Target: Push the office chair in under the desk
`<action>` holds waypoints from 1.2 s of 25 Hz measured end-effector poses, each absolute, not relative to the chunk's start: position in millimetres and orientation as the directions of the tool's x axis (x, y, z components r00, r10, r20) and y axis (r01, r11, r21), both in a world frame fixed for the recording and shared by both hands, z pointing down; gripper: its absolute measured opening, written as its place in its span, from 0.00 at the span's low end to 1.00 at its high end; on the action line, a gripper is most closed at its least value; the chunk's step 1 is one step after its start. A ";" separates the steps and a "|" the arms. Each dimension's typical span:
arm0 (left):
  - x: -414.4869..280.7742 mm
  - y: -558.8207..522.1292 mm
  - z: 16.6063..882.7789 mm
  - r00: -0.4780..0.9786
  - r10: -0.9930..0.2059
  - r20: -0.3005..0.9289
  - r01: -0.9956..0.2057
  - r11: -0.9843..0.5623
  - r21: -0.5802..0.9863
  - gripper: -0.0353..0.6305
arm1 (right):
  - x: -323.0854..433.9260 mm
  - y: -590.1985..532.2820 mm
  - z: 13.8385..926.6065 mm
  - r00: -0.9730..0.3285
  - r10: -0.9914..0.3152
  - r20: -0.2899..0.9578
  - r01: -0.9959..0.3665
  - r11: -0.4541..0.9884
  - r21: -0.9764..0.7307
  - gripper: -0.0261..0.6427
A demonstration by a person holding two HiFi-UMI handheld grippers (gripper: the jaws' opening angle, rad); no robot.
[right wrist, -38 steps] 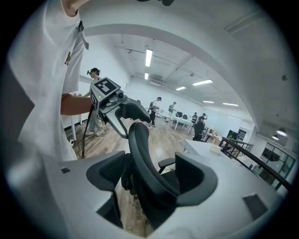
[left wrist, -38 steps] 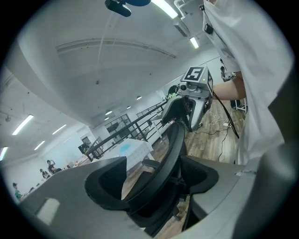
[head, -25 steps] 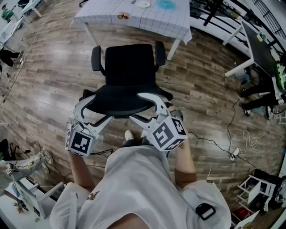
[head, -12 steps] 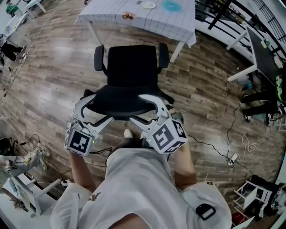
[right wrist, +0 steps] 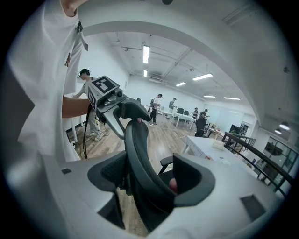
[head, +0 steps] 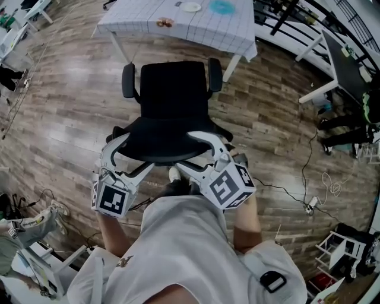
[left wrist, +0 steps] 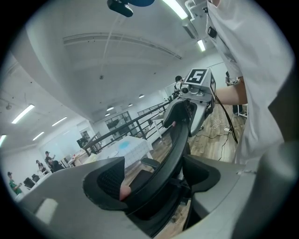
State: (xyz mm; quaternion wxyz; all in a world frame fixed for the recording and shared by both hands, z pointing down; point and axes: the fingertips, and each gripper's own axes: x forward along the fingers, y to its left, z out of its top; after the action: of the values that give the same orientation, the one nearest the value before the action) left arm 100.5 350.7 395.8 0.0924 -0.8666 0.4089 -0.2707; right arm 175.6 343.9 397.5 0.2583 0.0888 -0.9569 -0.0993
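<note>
1. Work object: the office chair stands on the wood floor with its seat facing the desk. The seat front is near the desk's near edge but not under it. A strip of floor shows between the two.
2. Desk: it carries a white gridded cloth. A small plate, a blue item and some small brown pieces lie on it, all well apart from the chair.
3. Backrest: it is the part of the chair nearest my body. Both armrests stick out on either side of the seat, clear of my claws.
4. Left claw: the jaws are set wide and sit astride the left part of the backrest's upper edge. In the left gripper view the black rim runs between them and lies against one pad. I cannot confirm that the other jaw presses on it.
5. Right claw: the jaws are likewise wide and straddle the right part of the same edge. In the right gripper view the rim fills most of the gap. Whether the jaws clamp it cannot be made out.
6. The claws are near each other, and both marker cubes point back toward my white shirt.
7. Surroundings: loose cables lie on the floor to my right, well apart from the chair.
</note>
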 end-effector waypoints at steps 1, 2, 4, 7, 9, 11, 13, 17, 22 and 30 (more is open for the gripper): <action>100.3 349.7 396.4 0.520 -0.758 0.392 -0.658 -0.649 -0.382 0.64 | 175.4 342.8 398.0 -0.850 -0.225 0.477 -0.123 0.964 0.235 0.51; 99.9 348.6 396.8 0.522 -0.758 0.391 -0.656 -0.650 -0.383 0.64 | 174.8 341.5 398.3 -0.850 -0.228 0.476 -0.128 0.964 0.234 0.51; 98.9 345.5 396.4 0.526 -0.755 0.390 -0.653 -0.653 -0.384 0.64 | 173.7 338.5 398.0 -0.848 -0.233 0.476 -0.134 0.963 0.232 0.52; 96.7 340.4 396.2 0.532 -0.748 0.396 -0.645 -0.661 -0.384 0.64 | 172.1 334.6 397.8 -0.843 -0.234 0.485 -0.137 0.964 0.228 0.51; 94.5 337.3 397.7 0.534 -0.746 0.398 -0.641 -0.664 -0.384 0.64 | 170.3 332.5 399.8 -0.837 -0.234 0.494 -0.135 0.964 0.227 0.51; 92.4 333.8 398.5 0.537 -0.744 0.397 -0.640 -0.666 -0.384 0.64 | 168.5 329.5 401.6 -0.834 -0.236 0.500 -0.135 0.964 0.229 0.51; 90.9 329.7 398.5 0.537 -0.744 0.396 -0.640 -0.666 -0.384 0.64 | 167.0 325.3 402.2 -0.832 -0.237 0.502 -0.135 0.964 0.231 0.51; 88.4 318.1 399.3 0.534 -0.749 0.392 -0.642 -0.661 -0.389 0.64 | 164.6 313.1 402.9 -0.832 -0.237 0.502 -0.135 0.963 0.231 0.51; 89.2 304.7 400.0 0.540 -0.742 0.399 -0.639 -0.669 -0.379 0.64 | 165.1 301.0 403.6 -0.831 -0.231 0.506 -0.131 0.965 0.226 0.51; 86.3 288.0 398.7 0.539 -0.737 0.408 -0.646 -0.672 -0.362 0.65 | 162.7 285.2 402.3 -0.831 -0.219 0.511 -0.117 0.968 0.224 0.50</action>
State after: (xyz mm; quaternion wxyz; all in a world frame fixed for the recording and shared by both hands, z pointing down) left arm 86.3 288.0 398.7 0.0844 -0.8731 0.3960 -0.2717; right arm 162.7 285.2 402.3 0.2769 0.0882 -0.9524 -0.0919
